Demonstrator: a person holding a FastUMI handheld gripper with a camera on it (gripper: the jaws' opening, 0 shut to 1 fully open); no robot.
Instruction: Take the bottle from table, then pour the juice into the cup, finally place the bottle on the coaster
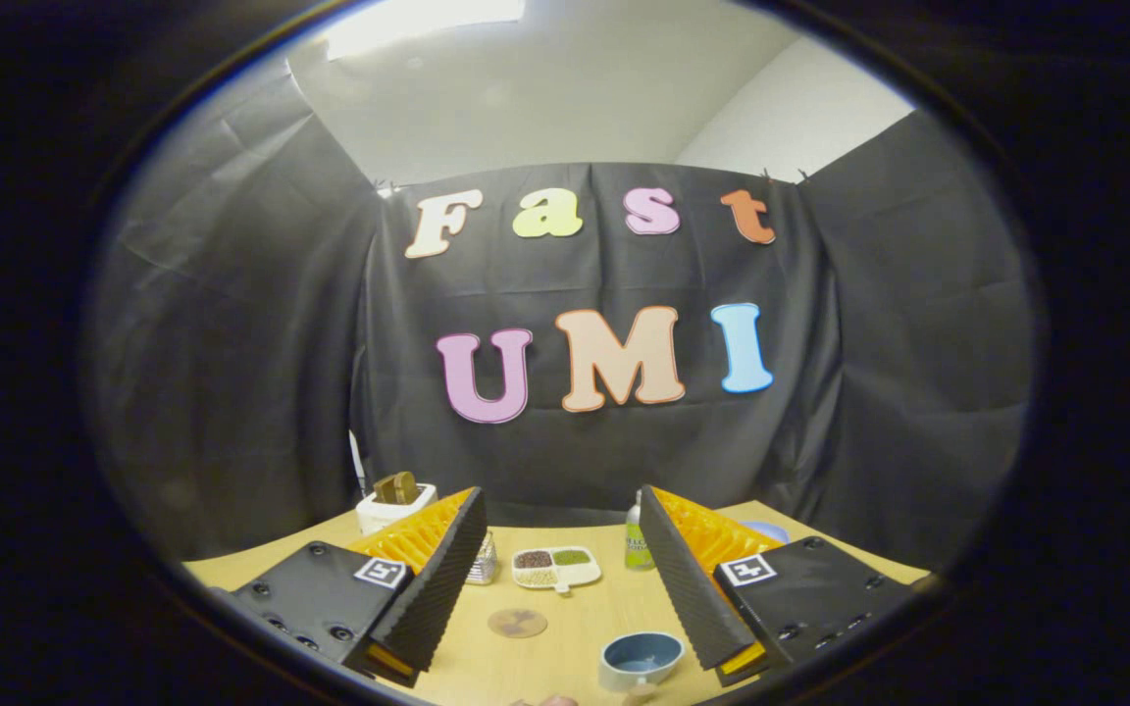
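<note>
A small bottle (637, 541) with green juice and a pale cap stands upright on the wooden table (585, 628), beyond the fingers and close to the right fingertip. A round brown coaster (517, 623) lies flat between the fingers, nearer the left one. A blue-grey cup (641, 659) sits near the table's front, just inside the right finger. My gripper (562, 515) is open wide, and nothing is held between its black ribbed pads (437, 579).
A white divided dish (555, 568) with dark, green and pale fillings lies mid-table. A shiny faceted glass (483, 561) stands by the left finger. A white toaster (394, 502) with bread sits at the back left. A blue plate (769, 530) peeks out behind the right finger.
</note>
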